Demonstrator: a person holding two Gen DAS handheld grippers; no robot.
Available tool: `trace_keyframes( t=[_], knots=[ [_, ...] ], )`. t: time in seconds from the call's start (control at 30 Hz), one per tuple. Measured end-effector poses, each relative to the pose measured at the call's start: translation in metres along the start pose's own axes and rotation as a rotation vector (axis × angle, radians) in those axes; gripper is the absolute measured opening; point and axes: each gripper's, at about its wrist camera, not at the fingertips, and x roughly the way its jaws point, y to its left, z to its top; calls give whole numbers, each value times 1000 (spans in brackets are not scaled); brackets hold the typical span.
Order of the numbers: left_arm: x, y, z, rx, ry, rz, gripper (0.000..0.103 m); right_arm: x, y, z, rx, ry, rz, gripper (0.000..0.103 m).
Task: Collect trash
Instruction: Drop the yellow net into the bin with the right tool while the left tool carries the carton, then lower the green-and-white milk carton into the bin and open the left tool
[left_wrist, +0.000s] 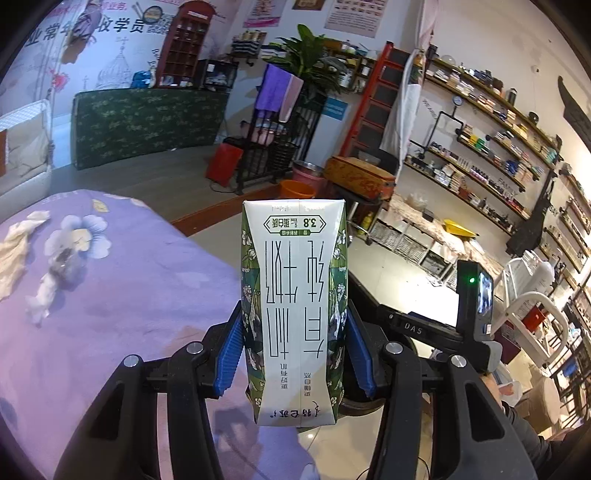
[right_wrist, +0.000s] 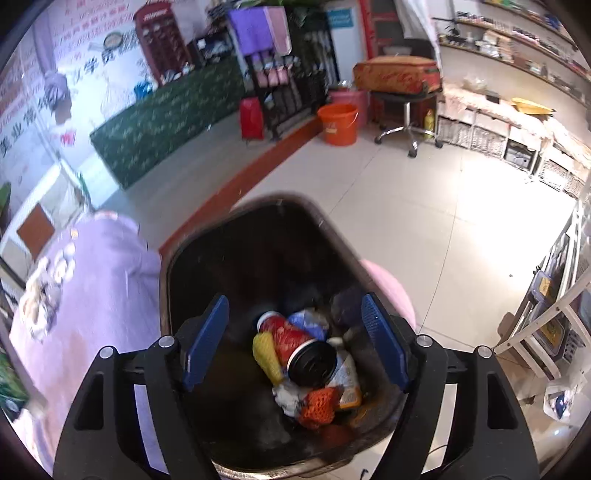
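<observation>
My left gripper (left_wrist: 295, 343) is shut on a white and green milk carton (left_wrist: 295, 295), blue pads pressing both its sides, held upside down beyond the edge of the purple-covered table (left_wrist: 129, 295). Crumpled white tissues (left_wrist: 14, 251) and a small clear wrapper (left_wrist: 66, 264) lie on that table at the left. In the right wrist view my right gripper (right_wrist: 295, 339) stands open above a dark trash bin (right_wrist: 177, 280), nothing between its pads. Inside the bin lie a red can with a dark end (right_wrist: 299, 347), a yellow piece (right_wrist: 266, 354), orange netting (right_wrist: 317, 406) and wrappers.
The purple table (right_wrist: 96, 273) sits left of the bin, with a pink rounded object (right_wrist: 391, 291) behind the bin's right rim. On the tiled floor farther off stand an orange bucket (right_wrist: 338, 123) and a wheeled stool (right_wrist: 406, 110). Shelves line the right wall (left_wrist: 498, 155).
</observation>
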Motion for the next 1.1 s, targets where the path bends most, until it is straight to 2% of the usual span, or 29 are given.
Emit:
trace_keyframes(
  t=[0.23,0.4,0.67,1.1],
  knots=[
    [36,-32,6,33,49,-95,50,-33,-26,14,70,-89,-34,77],
    [66,-55,5,76,102,-127,50,-43,-47,18,116,-112,-67,77],
    [115,-64,-5,46,215,-182,50,-53,-72,16,155,-123,-102,77],
    [161,-76,-19,82,343,-145,52,-51,-91,8,185,-104,-115,78]
  ],
)
